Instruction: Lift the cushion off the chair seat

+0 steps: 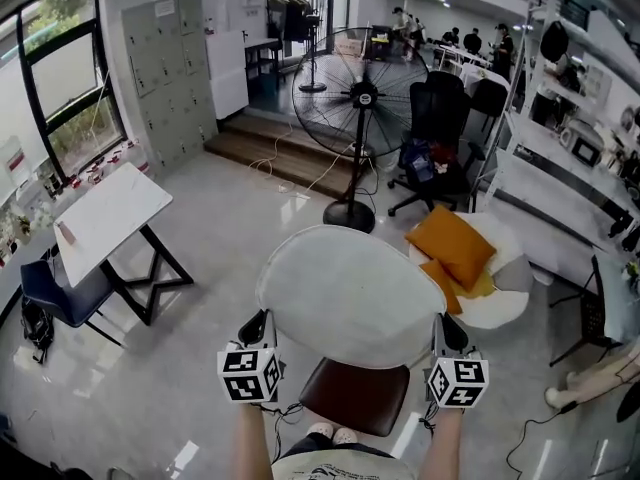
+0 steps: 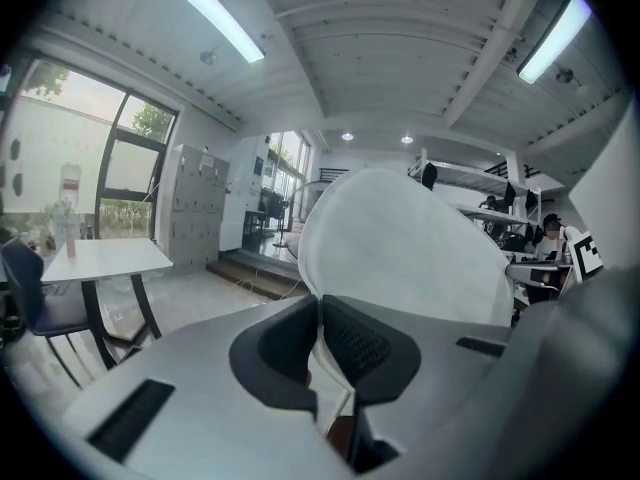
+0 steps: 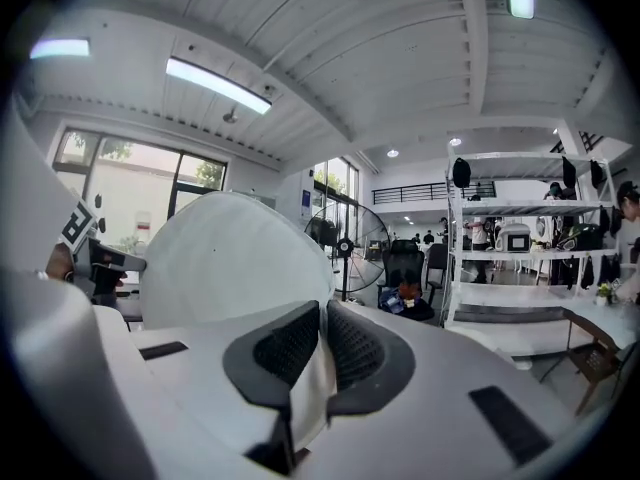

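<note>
A round white cushion (image 1: 350,293) hangs in the air above the brown chair seat (image 1: 357,396), clear of it. My left gripper (image 1: 262,330) is shut on the cushion's near left edge, and my right gripper (image 1: 441,334) is shut on its near right edge. In the left gripper view the cushion (image 2: 410,243) rises ahead of the left gripper (image 2: 320,343), its thin edge pinched between the dark pads. In the right gripper view the cushion (image 3: 235,253) fills the left side, its edge clamped in the right gripper (image 3: 322,353).
A big standing fan (image 1: 358,98) stands on the floor ahead. To its right are a black office chair (image 1: 435,133) and a white round seat with orange cushions (image 1: 455,248). A white folding table (image 1: 105,213) and a blue chair (image 1: 55,298) stand at left. Shelving runs along the right.
</note>
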Demonstrator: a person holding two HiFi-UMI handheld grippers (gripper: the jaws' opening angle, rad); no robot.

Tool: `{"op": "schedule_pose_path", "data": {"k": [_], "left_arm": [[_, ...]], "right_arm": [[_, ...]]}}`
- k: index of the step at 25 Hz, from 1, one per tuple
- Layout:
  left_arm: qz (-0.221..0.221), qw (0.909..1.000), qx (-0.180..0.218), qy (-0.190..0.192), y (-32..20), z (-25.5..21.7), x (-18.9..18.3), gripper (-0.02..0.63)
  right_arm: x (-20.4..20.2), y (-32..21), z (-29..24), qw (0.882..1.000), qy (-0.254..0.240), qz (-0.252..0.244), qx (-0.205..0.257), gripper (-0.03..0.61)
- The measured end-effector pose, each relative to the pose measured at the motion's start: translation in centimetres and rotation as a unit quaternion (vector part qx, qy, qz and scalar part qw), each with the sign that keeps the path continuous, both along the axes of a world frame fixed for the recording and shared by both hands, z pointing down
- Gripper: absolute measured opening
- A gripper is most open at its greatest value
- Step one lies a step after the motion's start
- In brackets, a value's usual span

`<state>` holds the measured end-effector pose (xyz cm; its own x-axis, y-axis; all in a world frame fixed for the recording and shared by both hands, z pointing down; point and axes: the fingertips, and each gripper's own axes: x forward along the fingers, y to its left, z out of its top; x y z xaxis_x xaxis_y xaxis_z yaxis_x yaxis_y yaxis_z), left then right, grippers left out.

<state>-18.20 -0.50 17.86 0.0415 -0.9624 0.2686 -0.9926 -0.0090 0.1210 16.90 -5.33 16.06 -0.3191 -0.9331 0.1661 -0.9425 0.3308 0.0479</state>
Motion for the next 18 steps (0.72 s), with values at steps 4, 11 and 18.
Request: {"op": "schedule_pose_path", "data": {"k": [4,11,18], "left_arm": [[-0.006,0.9999,0.012,-0.002,0.5,-1.4,-0.1,0.034],[-0.014,0.9996,0.024,-0.004,0.6,-2.3,0.1,0.034],[-0.015,0.9995,0.027,-0.002,0.9,-3.0,0.6,0.034]], "right_arm": [[-0.1,0.3,-1.2,1.000,-0.005,-0.003,0.012,0.043],[0.1,0.2,-1.9,1.000,-0.009,-0.008,0.025,0.043],[0.7,0.3,-2.5,0.999,-0.022,-0.009,0.022,0.041]]}}
